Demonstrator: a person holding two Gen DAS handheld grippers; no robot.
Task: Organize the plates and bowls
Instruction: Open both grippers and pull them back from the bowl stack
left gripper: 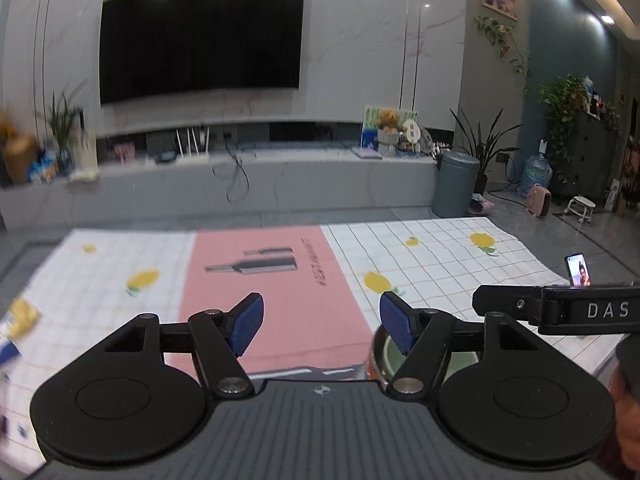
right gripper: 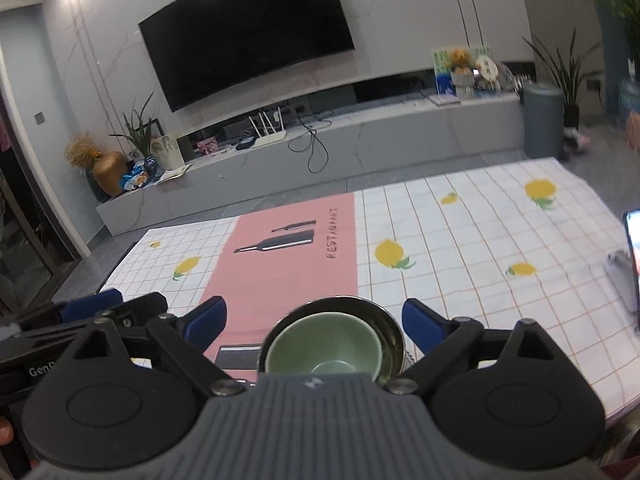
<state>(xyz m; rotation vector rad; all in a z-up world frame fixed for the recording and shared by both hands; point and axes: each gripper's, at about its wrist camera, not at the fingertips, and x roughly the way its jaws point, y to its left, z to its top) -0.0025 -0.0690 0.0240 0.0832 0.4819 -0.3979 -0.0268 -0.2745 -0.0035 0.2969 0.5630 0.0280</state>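
Note:
A green ceramic bowl (right gripper: pixel 324 350) sits nested inside a steel bowl (right gripper: pixel 390 326) on the pink placemat (right gripper: pixel 288 264) near the table's front edge. My right gripper (right gripper: pixel 314 320) is open, its blue pads (right gripper: pixel 422 324) on either side of the stacked bowls, not touching them. In the left wrist view the steel bowl (left gripper: pixel 382 354) shows behind the right blue pad (left gripper: pixel 396 322). My left gripper (left gripper: pixel 322 324) is open and empty over the placemat (left gripper: pixel 272 280), left of the bowls. No plates are in view.
A checked tablecloth with lemon prints (right gripper: pixel 480 248) covers the table. A phone (right gripper: pixel 632 248) stands at the right edge; it also shows in the left wrist view (left gripper: pixel 578 270). Beyond the table are a TV wall and a grey bin (left gripper: pixel 454 184).

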